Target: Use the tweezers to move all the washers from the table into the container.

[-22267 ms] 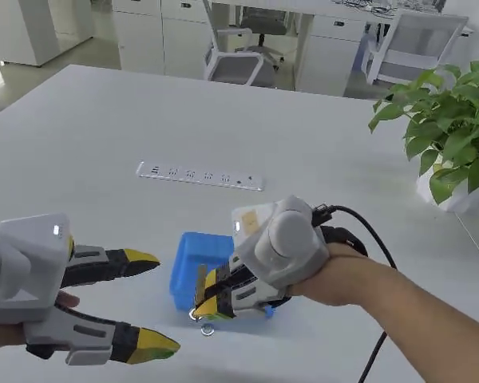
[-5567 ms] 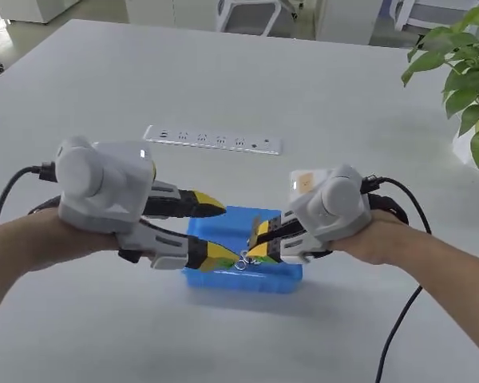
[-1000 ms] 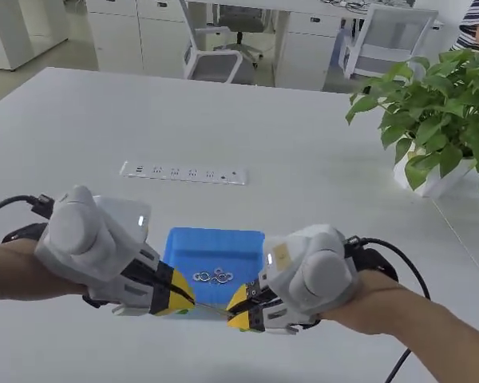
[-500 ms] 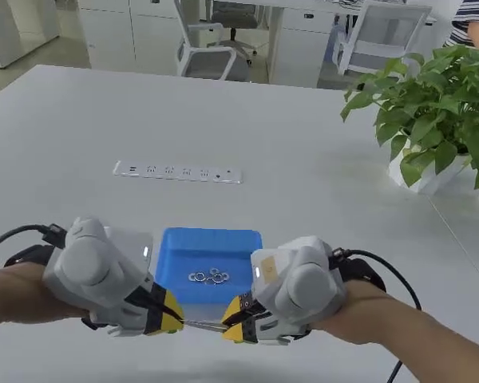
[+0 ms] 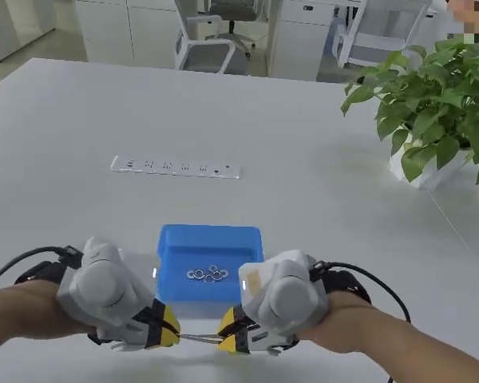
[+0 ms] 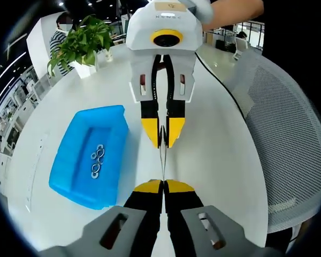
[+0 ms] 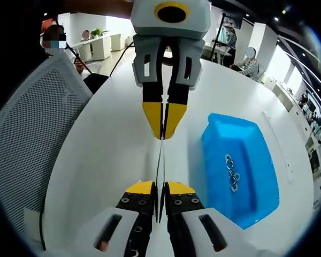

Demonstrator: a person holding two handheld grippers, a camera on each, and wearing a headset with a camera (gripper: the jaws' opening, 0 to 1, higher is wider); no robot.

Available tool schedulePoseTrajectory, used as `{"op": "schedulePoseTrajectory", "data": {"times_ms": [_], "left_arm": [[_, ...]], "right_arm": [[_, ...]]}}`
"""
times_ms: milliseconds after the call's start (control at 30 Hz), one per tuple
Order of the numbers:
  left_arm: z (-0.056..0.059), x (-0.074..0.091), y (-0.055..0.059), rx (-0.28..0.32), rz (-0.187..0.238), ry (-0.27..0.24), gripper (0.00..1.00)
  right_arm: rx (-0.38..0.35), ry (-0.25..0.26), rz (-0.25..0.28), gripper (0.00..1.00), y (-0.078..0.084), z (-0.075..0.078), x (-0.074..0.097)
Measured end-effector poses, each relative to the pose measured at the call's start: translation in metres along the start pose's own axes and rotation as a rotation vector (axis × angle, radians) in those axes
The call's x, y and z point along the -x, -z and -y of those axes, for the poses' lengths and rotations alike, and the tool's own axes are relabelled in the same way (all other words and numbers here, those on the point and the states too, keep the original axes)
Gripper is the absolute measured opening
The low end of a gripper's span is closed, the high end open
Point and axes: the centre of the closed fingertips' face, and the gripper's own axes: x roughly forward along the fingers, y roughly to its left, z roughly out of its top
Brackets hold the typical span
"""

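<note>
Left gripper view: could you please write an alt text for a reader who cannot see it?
The left gripper, at the bottom, and the right gripper, facing it from the top, both clamp thin tweezers that span between their yellow tips above a white table. To the left stands a blue container with several washers inside.

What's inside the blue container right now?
A small cluster of washers lies mid-floor in the blue container. In the head view the left gripper and right gripper cover its near corners; exact count unclear.
</note>
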Motion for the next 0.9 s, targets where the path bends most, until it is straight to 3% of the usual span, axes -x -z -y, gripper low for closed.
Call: {"op": "schedulePoseTrajectory", "data": {"times_ms": [300, 900], "left_arm": [[-0.003, -0.013, 0.012, 0.014, -0.036, 0.005, 0.05], [0.001, -0.021, 0.025, 0.019, -0.078, 0.013, 0.05]], "right_arm": [[0.001, -0.014, -0.034, 0.09, 0.008, 0.002, -0.009], [0.000, -0.026, -0.038, 0.10, 0.009, 0.001, -0.017]]}}
